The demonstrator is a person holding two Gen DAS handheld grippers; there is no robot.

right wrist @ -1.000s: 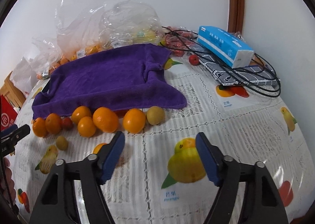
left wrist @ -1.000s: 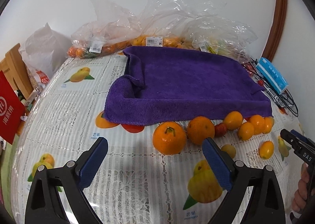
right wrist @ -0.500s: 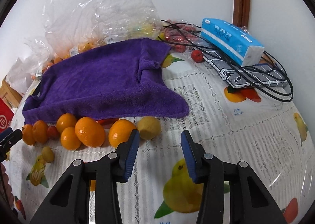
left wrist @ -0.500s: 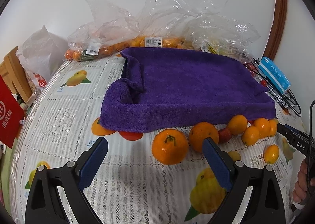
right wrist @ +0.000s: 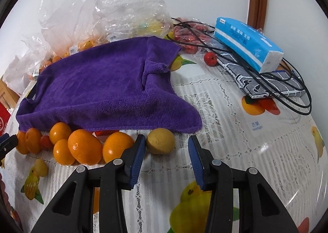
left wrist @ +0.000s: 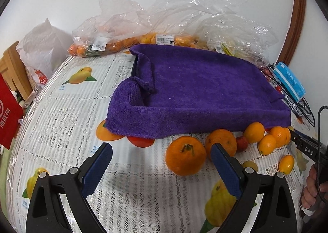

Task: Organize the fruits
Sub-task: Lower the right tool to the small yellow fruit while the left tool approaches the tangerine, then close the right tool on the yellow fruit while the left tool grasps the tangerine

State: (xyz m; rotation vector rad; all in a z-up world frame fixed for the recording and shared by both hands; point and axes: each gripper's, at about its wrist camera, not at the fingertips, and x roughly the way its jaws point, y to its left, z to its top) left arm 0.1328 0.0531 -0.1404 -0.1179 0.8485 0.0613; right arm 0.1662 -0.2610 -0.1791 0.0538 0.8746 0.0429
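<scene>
Beside the near edge of the purple towel [right wrist: 106,89], my right gripper [right wrist: 167,151] was closing, still empty, and I judged its left pad might nudge the round yellow-green fruit [right wrist: 161,140] away.

Two low, near views, perhaps sharing fruit [left wrist: 185,155]

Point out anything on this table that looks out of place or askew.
The purple towel lies rumpled, one corner bunched up, its front edge draped over some of the loose oranges. One small red fruit sits alone beside the black cables, apart from the others.
</scene>
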